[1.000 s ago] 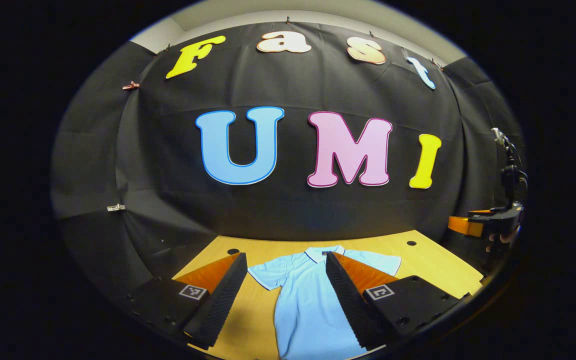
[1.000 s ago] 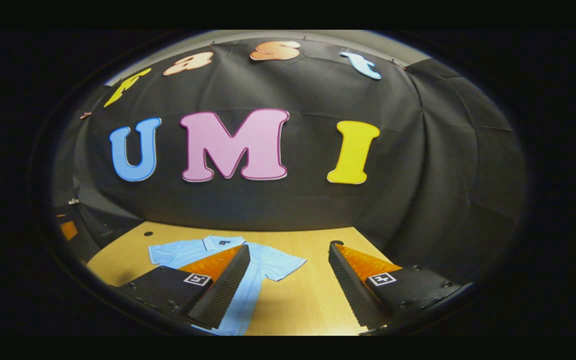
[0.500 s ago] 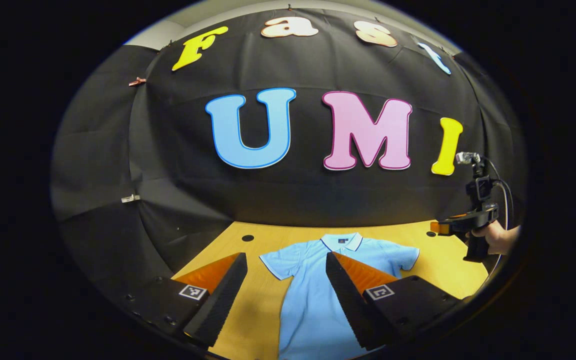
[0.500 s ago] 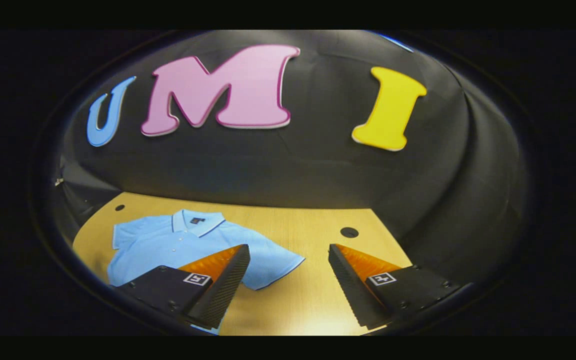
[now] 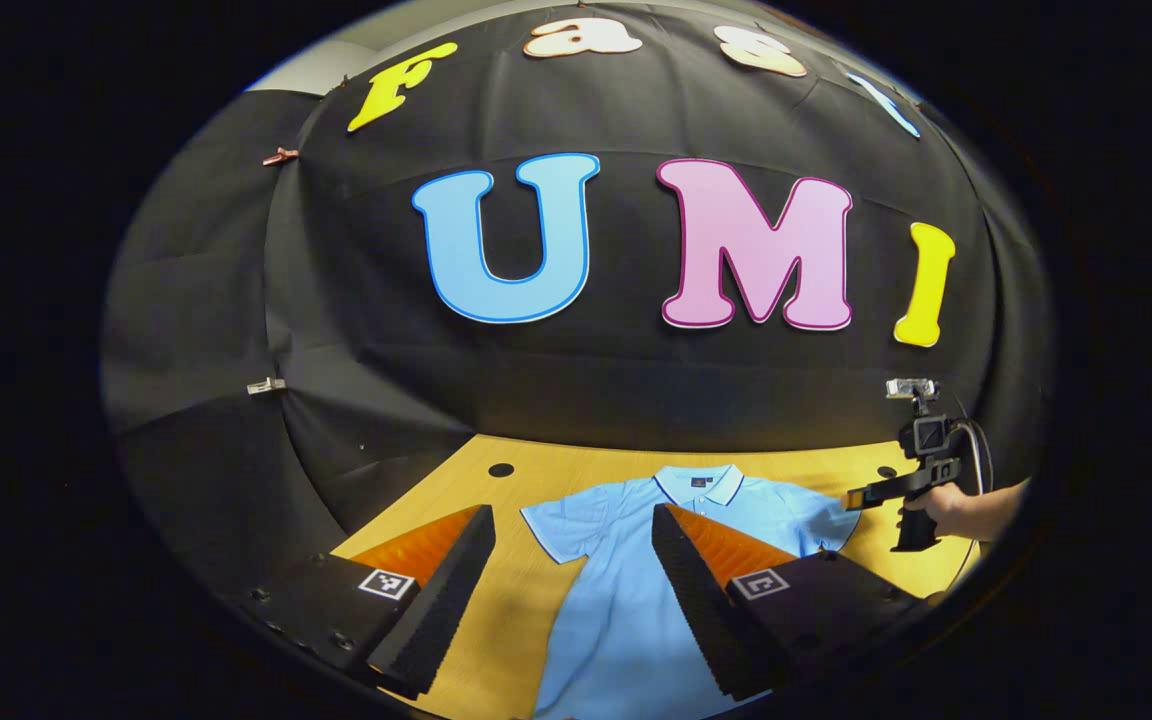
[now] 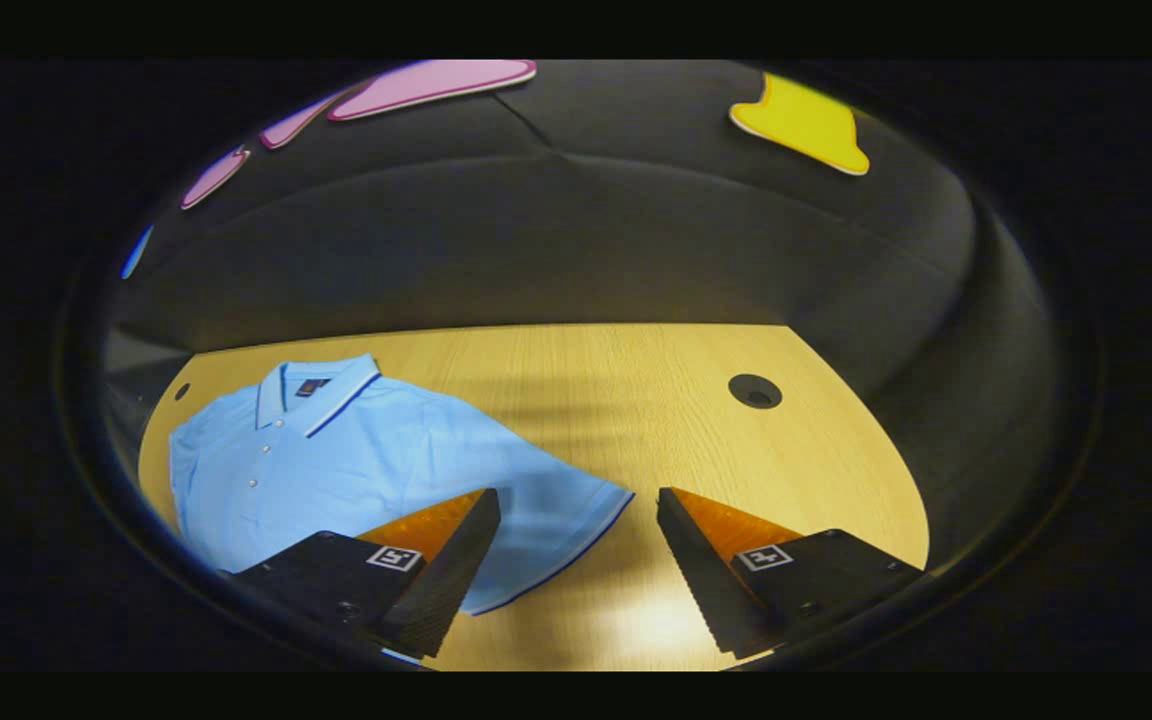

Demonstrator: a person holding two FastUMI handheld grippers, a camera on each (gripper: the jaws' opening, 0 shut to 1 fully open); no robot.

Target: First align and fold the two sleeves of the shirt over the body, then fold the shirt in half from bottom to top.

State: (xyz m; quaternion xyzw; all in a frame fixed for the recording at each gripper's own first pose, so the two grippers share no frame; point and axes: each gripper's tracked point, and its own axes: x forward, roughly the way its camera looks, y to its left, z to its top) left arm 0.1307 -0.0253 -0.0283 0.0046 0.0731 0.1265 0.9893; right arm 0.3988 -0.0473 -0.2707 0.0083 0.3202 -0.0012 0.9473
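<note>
Lowered since a moment ago, my right gripper (image 6: 576,520) hovers, jaws apart like my left gripper's (image 5: 571,540), over the flat, smooth pale-blue shirt (image 6: 356,470) on the wooden table (image 6: 696,440).

The shirt (image 6: 356,450) lies flat on the table (image 6: 696,440), collar toward the wall, a sleeve (image 6: 546,530) between the right tongs (image 6: 576,540).

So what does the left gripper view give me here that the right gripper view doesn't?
Left gripper view's extras: the right gripper seen from outside, held in a hand beside one sleeve of the shirt. Right gripper view's extras: the button placket and that sleeve's hem close between its fingers. Shared: the blue shirt lying flat and unfolded on the wooden table, each gripper open.
</note>
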